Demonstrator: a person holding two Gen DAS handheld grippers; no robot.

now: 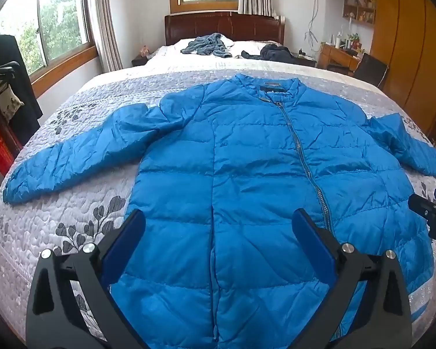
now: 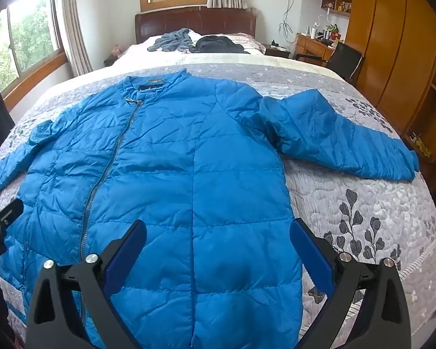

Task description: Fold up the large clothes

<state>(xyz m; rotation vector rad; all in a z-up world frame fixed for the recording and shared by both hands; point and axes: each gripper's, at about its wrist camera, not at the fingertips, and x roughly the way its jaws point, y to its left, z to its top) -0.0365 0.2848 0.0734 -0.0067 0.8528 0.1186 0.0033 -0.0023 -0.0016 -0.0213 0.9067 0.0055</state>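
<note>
the blue puffer jacket (image 1: 247, 174) is lying flat and face up on the quilted bedspread (image 1: 58, 232), its long axis running from the hem nearest the grippers up to the collar toward the headboard (image 1: 223, 26), both sleeves splaying outward. the left gripper (image 1: 218, 232) is hovering with fingers spread wide and empty over the hem's left half, and the right gripper (image 2: 218, 238) is hovering likewise, spread and empty, over the right half. the left sleeve (image 1: 72, 157) is lying nearer the left gripper and the right sleeve (image 2: 348, 139) nearer the right; no containers are showing.

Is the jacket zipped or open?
Zipped: the jacket lies flat with its zipper closed up to the collar.
</note>
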